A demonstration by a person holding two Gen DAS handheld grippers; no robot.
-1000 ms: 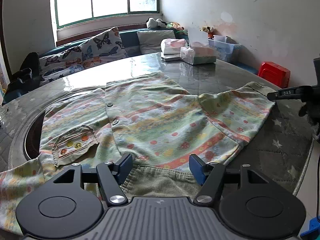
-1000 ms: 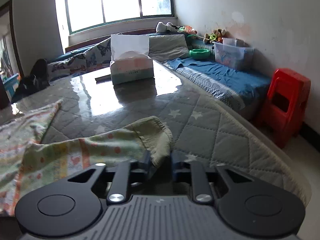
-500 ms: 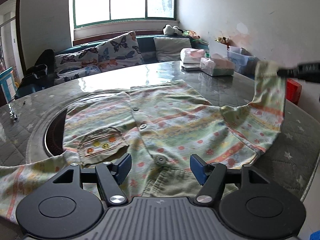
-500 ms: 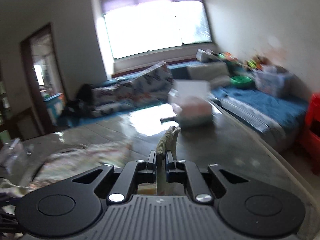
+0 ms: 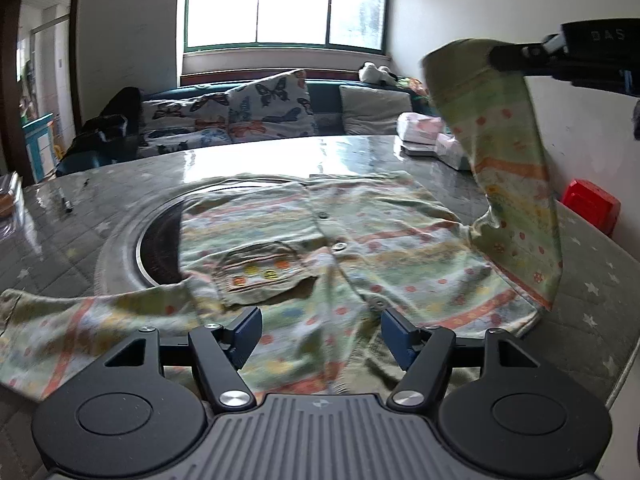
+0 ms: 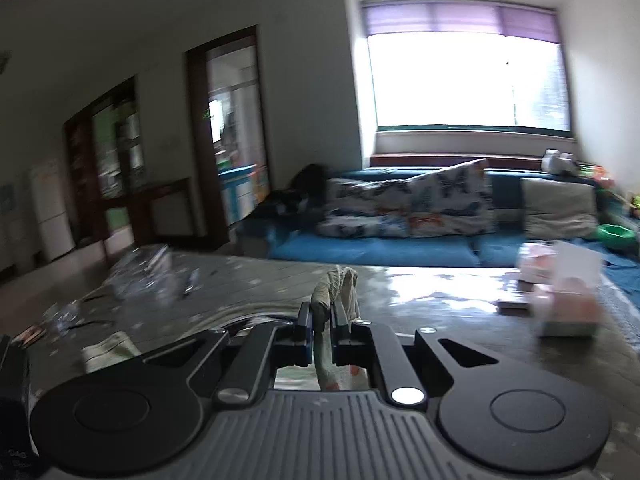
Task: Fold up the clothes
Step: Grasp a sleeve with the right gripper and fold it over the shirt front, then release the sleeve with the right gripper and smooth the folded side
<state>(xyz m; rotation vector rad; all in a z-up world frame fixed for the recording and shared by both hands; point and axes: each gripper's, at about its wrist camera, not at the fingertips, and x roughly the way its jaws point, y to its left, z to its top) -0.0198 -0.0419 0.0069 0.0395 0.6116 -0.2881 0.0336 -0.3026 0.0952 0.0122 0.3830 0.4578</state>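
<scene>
On the surface (image 5: 120, 208) lies one shirt (image 5: 360, 248), buttons up. Right tool (image 6: 321, 330) pinches its raised sleeve (image 5: 508, 168); left tool (image 5: 320, 328) hovers spread above the shirt. Only the right view shows doorways.

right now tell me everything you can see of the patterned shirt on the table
The shirt is soft pale-green cloth with orange stripes, red dots, a button placket and an embroidered chest pocket. It lies front-up, mostly flat, on the glossy table, partly over a round recess. One sleeve is raised off the table, its cuff pinched in the shut right claw. The other sleeve trails flat. The open left claw hovers at the collar, apparently not touching it.
</scene>
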